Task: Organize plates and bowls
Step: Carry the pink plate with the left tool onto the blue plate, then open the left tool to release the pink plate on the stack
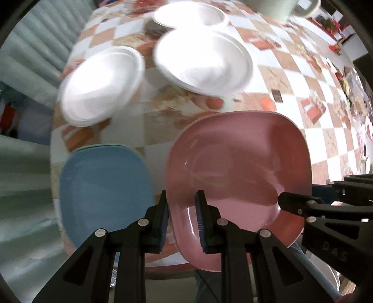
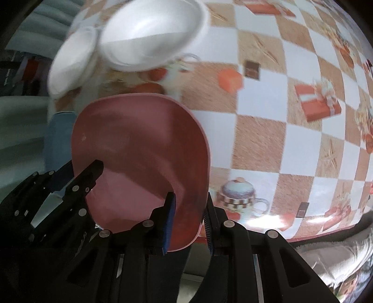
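In your left wrist view, your left gripper [image 1: 181, 219] was clamped on the near left rim of the pink plate [image 1: 237, 167], one finger under the rim and one inside the dish. The plate was empty and sat tilted above the near edge of the table [image 1: 291, 77]. Your right gripper [image 1: 283, 201] reached in from the right, its tip on the plate's right side. Just left of the pink plate lay an empty blue plate [image 1: 102, 193], with a second rim showing under it. Farther back stood three white dishes, all empty: a plate at left [image 1: 100, 86], a plate at centre [image 1: 202, 60] and one behind [image 1: 188, 14]. A pale green mug [image 1: 279, 7] stood at the far edge.

In your right wrist view, your right gripper [image 2: 188, 219] was clenched on the pink plate's [image 2: 139, 144] near right rim. Your left gripper [image 2: 94, 167] held the opposite side. Two white dishes, a large one [image 2: 151, 35] and a smaller one [image 2: 72, 65], lay beyond, blurred
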Demonstrator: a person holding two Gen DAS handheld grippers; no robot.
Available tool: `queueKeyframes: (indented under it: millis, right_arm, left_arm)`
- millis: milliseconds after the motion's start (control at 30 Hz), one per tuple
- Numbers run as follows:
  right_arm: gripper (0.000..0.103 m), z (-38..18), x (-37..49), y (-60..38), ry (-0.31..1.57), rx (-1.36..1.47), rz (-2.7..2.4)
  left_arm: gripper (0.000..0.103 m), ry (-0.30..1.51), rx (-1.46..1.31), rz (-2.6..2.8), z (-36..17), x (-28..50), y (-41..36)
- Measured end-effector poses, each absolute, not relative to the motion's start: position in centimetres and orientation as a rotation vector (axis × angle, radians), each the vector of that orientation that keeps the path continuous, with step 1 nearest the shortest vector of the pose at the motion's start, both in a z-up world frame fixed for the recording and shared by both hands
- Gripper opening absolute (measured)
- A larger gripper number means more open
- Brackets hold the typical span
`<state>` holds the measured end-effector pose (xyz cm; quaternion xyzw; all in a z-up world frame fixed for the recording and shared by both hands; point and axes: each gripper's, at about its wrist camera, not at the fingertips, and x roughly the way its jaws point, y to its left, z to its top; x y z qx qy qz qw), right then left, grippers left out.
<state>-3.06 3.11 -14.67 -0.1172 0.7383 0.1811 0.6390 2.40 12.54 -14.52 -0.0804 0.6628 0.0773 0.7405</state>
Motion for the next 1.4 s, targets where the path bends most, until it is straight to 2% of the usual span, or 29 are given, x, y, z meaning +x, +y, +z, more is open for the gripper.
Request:
queueKeyframes:
  millis: [367, 933, 1067, 1233, 1300, 1333, 1367, 1400]
  right_arm:
    - [0.026, -13.6, -5.5, 10.5, 1.692, -0.309, 0.552]
    - [0.026, -17.2, -6.4, 18.6, 1.754, -0.341, 0.597]
    - [0.026, -17.8, -6.5, 19.1, 1.765, -0.338, 0.604]
    - [0.026, -17.6, -6.0, 18.3, 1.761, -0.324, 0.617]
    - [0.026, -17.4, -5.7, 18.1, 1.754, -0.325, 0.617]
    - [0.029, -17.3, -5.5, 17.9, 1.754, -0.317, 0.620]
    - [0.043, -16.7, -5.7, 17.4, 1.753, -0.312, 0.622]
    - [0.068, -16.5, -5.4, 16.9, 1.745, -0.315, 0.611]
  left_arm:
    - [0.023, 1.425, -0.156, 0.282, -12.5, -1.0, 17.9]
    - [0.024, 1.481, -0.188, 0.360, -15.6, -2.8, 24.1]
    - [0.031, 1.481, -0.194, 0.365, -16.2, -2.9, 24.2]
    - [0.054, 1.469, -0.226, 0.362, -16.7, -3.2, 23.9]
    - [0.070, 1.451, -0.226, 0.381, -16.6, -3.3, 24.0]
    - [0.074, 1.440, -0.236, 0.387, -16.4, -3.3, 24.2]
    - [0.075, 1.427, -0.249, 0.394, -16.3, -3.4, 24.4]
    - [0.075, 1.420, -0.259, 0.402, -16.0, -3.4, 24.5]
